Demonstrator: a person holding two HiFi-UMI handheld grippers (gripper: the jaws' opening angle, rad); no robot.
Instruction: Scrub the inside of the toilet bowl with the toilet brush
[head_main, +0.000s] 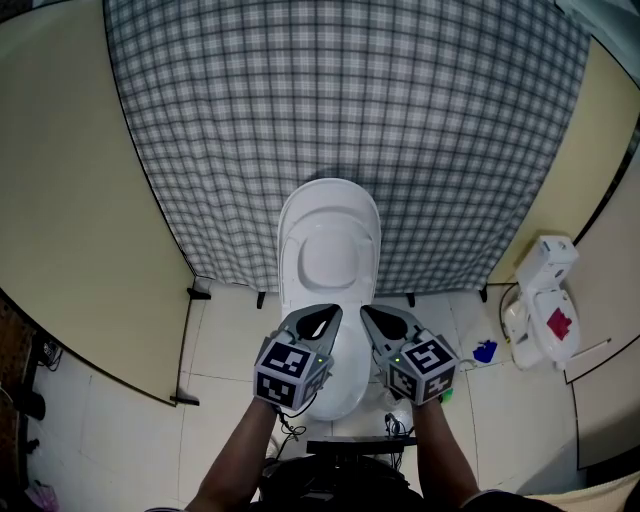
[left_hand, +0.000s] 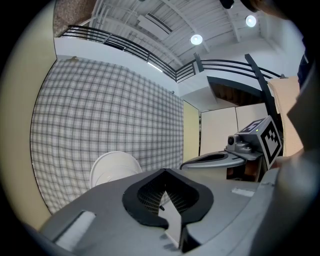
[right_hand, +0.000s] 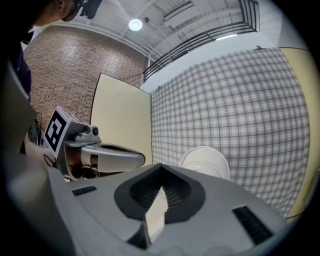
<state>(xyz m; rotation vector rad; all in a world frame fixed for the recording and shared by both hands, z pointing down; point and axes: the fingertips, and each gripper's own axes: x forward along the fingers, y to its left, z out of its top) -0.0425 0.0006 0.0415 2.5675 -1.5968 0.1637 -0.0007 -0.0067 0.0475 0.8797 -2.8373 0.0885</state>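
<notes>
Head view, steeply down: white ceramic toilet (head_main: 330, 250) at centre, lid seemingly tipped up toward 12 o'clock against a grey-and-white checked cloth backdrop (head_main: 350, 100). Grey plastic left gripper (head_main: 318, 320) and grey plastic right gripper (head_main: 383, 322) side by side at 6 o'clock, over the near end of the bowl and hiding much of it. Each jaw pair pinched together on nothing. Probably held level and square to the bowl as a ready stance, with no tool in hand yet. No toilet brush recognisable for certain. Small blue object (head_main: 485, 351) on the pale tiled floor (head_main: 230, 340) at 4 o'clock, and a white plastic unit with a red patch (head_main: 545, 300) at 3 o'clock. Both well apart from the jaws; either possibly brush or holder, too small to tell.

Left gripper view: left gripper (left_hand: 164, 187) closed tip to tip, nothing between. Toilet (left_hand: 114, 167) at 10 o'clock beyond the tips, not touching. Right gripper (left_hand: 220, 159) alongside at 2 o'clock.

Right gripper view: right gripper (right_hand: 161, 190) likewise closed and empty. Toilet (right_hand: 205, 161) at 1 o'clock beyond the tips, left gripper (right_hand: 115, 156) at 10 o'clock. No brush visible.

Scrubbing apparently not begun; fetching a brush likely first.
</notes>
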